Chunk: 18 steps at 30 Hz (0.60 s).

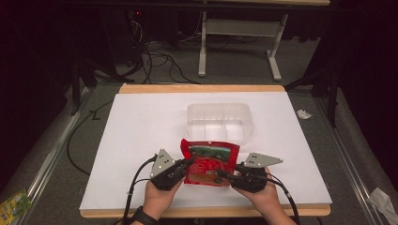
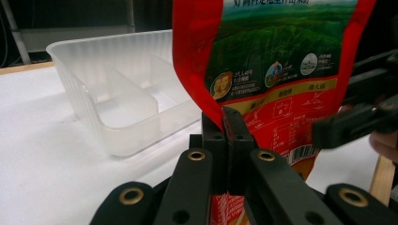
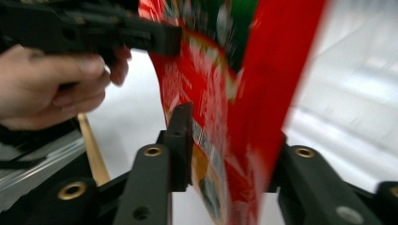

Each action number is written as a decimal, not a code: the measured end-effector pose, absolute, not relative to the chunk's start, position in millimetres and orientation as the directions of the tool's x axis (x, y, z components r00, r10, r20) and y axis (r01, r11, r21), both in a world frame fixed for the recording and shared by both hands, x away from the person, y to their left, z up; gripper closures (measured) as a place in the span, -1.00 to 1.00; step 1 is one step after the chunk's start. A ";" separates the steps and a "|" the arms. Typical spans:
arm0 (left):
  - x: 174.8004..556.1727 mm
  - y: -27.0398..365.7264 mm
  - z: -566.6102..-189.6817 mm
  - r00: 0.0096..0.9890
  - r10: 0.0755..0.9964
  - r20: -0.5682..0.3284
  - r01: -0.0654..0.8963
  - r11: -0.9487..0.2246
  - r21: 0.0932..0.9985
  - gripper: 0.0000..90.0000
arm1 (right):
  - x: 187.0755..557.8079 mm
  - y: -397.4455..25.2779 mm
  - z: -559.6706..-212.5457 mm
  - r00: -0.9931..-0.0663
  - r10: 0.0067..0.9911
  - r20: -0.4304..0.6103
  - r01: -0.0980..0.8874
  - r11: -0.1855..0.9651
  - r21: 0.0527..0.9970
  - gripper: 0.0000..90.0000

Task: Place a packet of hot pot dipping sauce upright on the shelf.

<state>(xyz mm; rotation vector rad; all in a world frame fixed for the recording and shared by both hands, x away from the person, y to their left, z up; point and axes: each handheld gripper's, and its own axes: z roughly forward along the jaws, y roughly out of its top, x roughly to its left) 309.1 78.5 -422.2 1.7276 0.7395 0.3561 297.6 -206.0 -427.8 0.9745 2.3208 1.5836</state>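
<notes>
Left tongs [image 1: 188, 162] pinched on red pouch [image 1: 210, 161] — right tongs [image 1: 224, 175] loosely astride it — pouch upright, long axis vertical.

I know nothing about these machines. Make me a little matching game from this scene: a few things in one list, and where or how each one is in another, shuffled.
Things:
1. red foil snack pouch
2. clear plastic compartment tray
3. left tongs
4. right tongs

States:
A. standing on the white table, past the pouch
B. jaws apart, the pouch's edge between them
C. held up between both tongs
D. jaws pinched shut on the pouch's edge

Pairs: 1-C, 2-A, 3-D, 4-B
</notes>
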 end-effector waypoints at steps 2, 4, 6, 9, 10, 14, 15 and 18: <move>308.7 78.6 -422.1 0.755 0.641 -0.137 0.289 -0.137 0.947 1.00 | 300.9 -202.4 -432.9 -0.777 0.588 0.226 0.442 0.253 0.861 0.40; 308.4 78.9 -422.0 0.755 0.642 -0.135 0.288 -0.139 0.948 0.99 | 302.9 -198.0 -439.9 -0.784 0.584 0.211 0.448 0.296 0.844 0.39; 308.4 79.1 -422.0 0.755 0.642 -0.135 0.288 -0.140 0.947 0.99 | 303.0 -197.3 -441.3 -0.781 0.587 0.212 0.452 0.298 0.841 0.40; 308.3 79.9 -422.0 0.754 0.643 -0.135 0.290 -0.141 0.946 0.98 | 303.2 -196.5 -442.3 -0.780 0.593 0.200 0.448 0.306 0.840 0.49; 308.0 80.0 -421.9 0.754 0.643 -0.133 0.289 -0.143 0.947 0.98 | 303.8 -196.8 -442.3 -0.781 0.591 0.200 0.447 0.307 0.840 0.51; 307.8 80.1 -421.9 0.751 0.647 -0.135 0.293 -0.143 0.946 0.96 | 304.5 -199.6 -440.8 -0.774 0.598 0.208 0.453 0.294 0.841 0.72; 308.1 80.1 -422.2 0.749 0.648 -0.138 0.297 -0.143 0.944 0.95 | 305.2 -199.9 -441.2 -0.778 0.592 0.211 0.453 0.294 0.842 0.77; 308.8 80.5 -422.8 0.746 0.652 -0.140 0.302 -0.143 0.943 0.94 | 305.0 -199.4 -441.5 -0.787 0.582 0.204 0.444 0.306 0.842 0.82</move>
